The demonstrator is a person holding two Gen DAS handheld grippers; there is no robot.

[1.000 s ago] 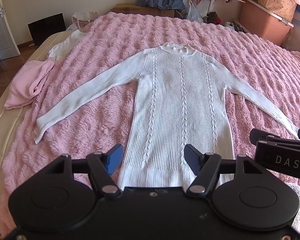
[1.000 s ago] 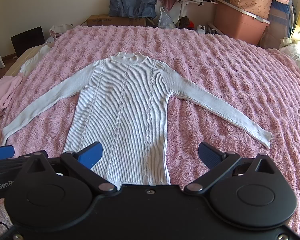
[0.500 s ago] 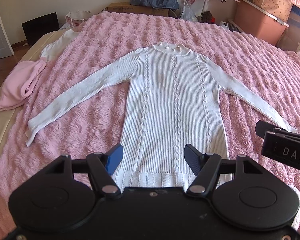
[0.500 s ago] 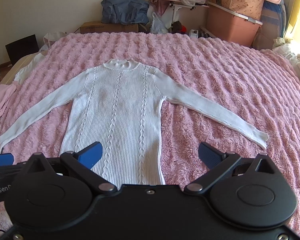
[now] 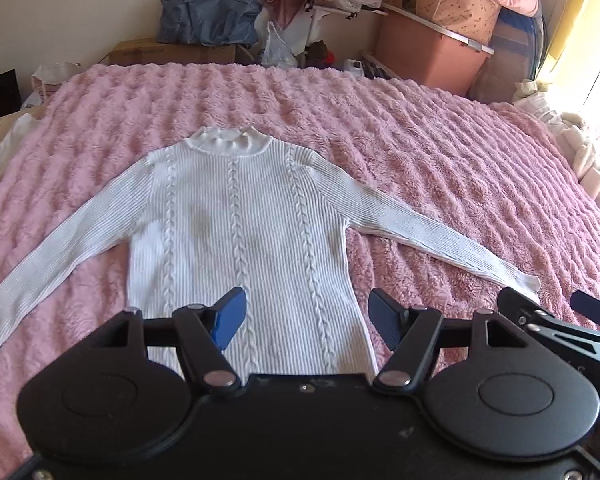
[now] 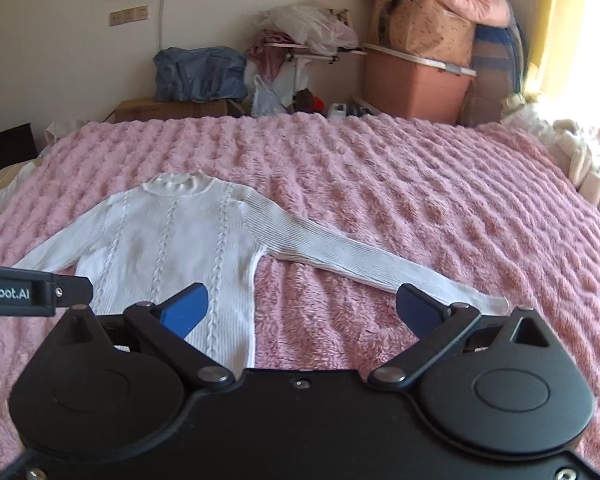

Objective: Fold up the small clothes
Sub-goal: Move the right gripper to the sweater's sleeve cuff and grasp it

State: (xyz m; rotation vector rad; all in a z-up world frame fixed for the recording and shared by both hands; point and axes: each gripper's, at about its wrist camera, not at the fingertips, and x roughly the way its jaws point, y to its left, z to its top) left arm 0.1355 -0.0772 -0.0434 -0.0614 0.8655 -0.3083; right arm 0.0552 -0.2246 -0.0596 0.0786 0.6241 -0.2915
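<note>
A white cable-knit sweater lies flat, front up, on the pink fluffy bedspread, both sleeves spread out and collar at the far end. It also shows in the right wrist view. My left gripper is open and empty, above the sweater's lower body. My right gripper is open and empty, above the sweater's right side and the bedspread, with the right sleeve cuff near its right finger. The hem is hidden behind the grippers.
Past the bed's far edge stand a cardboard box with a blue bag, a rack with clothes and bags, and a pink storage bin. A white garment lies at the bed's left edge. Light bedding lies at the right.
Both grippers have moved to the right and tilted up, so more of the far wall shows. The sweater has not moved. Both grippers stay open.
</note>
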